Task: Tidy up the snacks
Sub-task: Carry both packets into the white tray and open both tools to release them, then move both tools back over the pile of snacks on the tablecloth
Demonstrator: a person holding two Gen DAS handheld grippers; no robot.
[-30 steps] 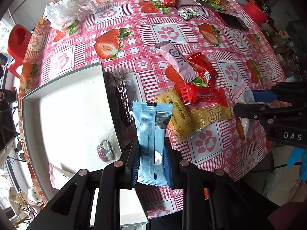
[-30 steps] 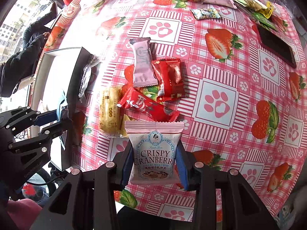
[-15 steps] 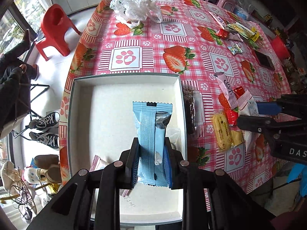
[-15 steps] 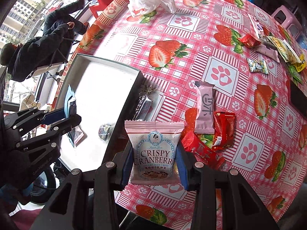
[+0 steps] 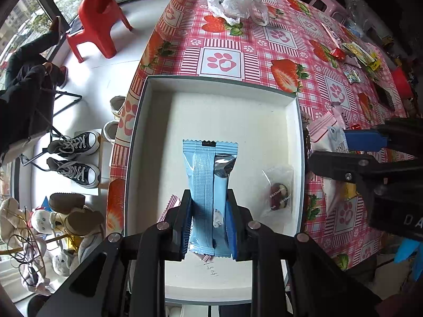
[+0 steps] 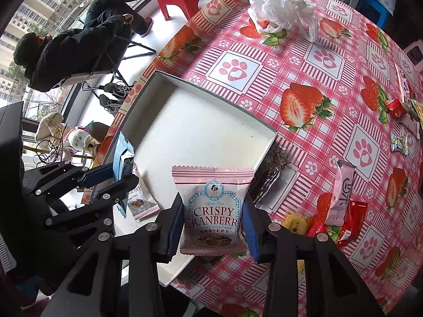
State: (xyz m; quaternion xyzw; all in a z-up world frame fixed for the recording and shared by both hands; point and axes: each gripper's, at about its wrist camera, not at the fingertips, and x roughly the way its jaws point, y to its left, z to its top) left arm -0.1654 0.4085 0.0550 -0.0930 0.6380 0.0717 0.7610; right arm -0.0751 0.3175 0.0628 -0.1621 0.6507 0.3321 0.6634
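My left gripper (image 5: 209, 224) is shut on a light blue snack packet (image 5: 208, 185) and holds it above the white box (image 5: 238, 116). My right gripper (image 6: 212, 227) is shut on a pink Crispy Cranberry packet (image 6: 212, 208), over the box's near right edge (image 6: 261, 155). The box holds a clear-wrapped sweet (image 5: 279, 195) and another pink packet (image 6: 141, 200). The left gripper also shows in the right wrist view (image 6: 105, 182), and the right gripper in the left wrist view (image 5: 351, 155).
Loose snacks lie on the strawberry tablecloth right of the box: a pink stick packet (image 6: 341, 195), red packets (image 6: 351, 222), a yellow one (image 6: 296, 222), a dark wrapped bar (image 6: 269, 182). A white plastic bag (image 5: 232, 0) lies far. A red chair (image 5: 97, 18) and a seated person (image 6: 74, 45) are beyond the table edge.
Both grippers have moved left from over the snack pile to the white box, each still holding its packet. The box now fills the middle of both views.
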